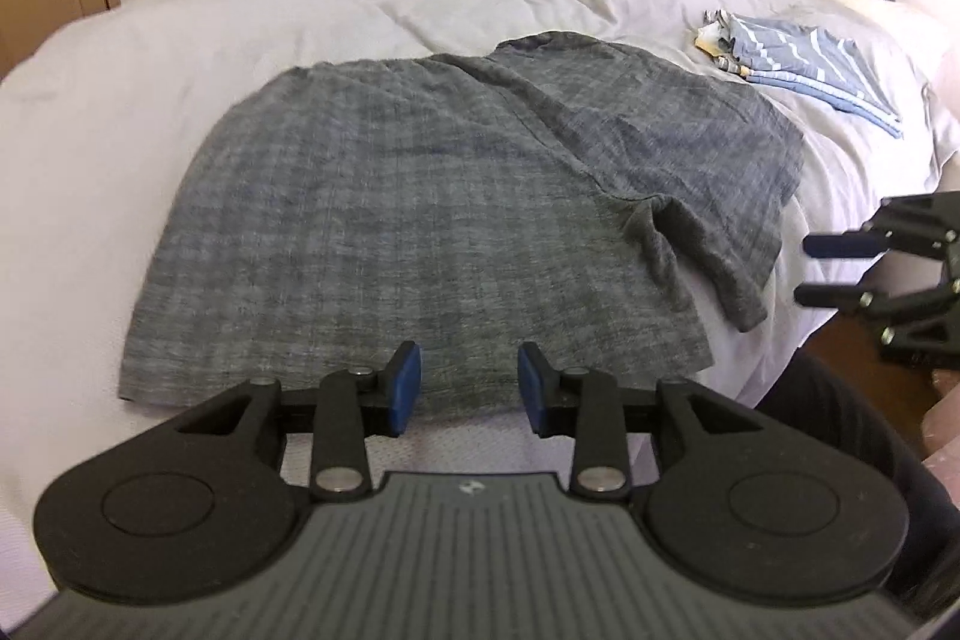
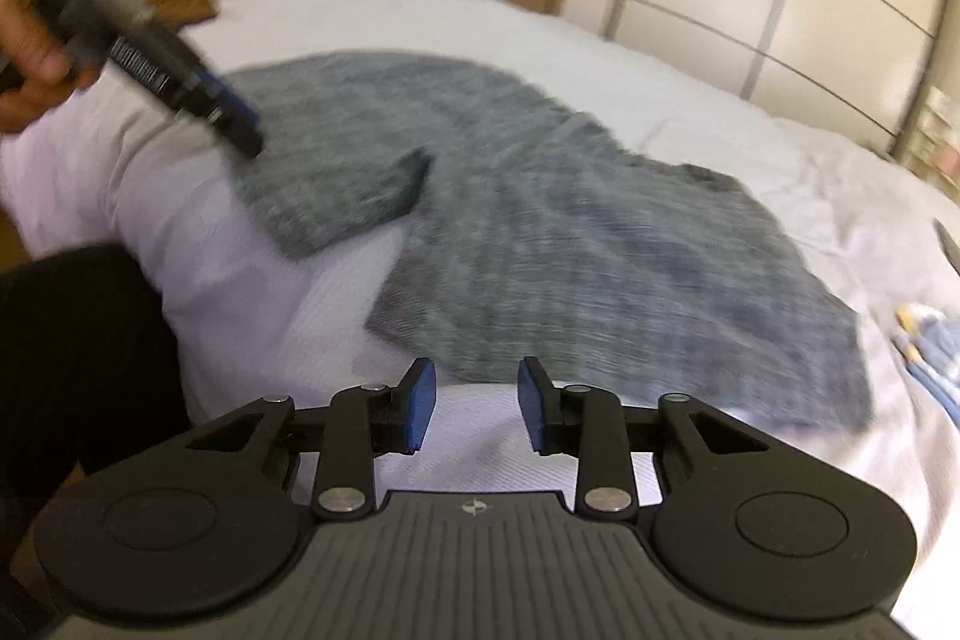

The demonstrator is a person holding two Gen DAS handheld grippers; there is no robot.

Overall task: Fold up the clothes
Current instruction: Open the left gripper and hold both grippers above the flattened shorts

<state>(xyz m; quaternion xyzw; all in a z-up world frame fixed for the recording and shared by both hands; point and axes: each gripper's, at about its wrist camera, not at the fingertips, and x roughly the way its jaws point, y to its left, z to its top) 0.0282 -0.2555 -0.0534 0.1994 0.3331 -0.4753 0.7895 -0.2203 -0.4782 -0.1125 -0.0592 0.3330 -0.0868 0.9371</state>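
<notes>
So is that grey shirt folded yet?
Partly: the grey shirt lies spread on the bed, one side already turned inward.

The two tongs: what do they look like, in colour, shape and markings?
Both the left tongs and the right tongs are matte black, with two round housings, flat linkage bars with silver rivets, and blue rectangular pads on the fingers. Each has a grey ribbed base plate with a small light emblem. No cables show.
</notes>
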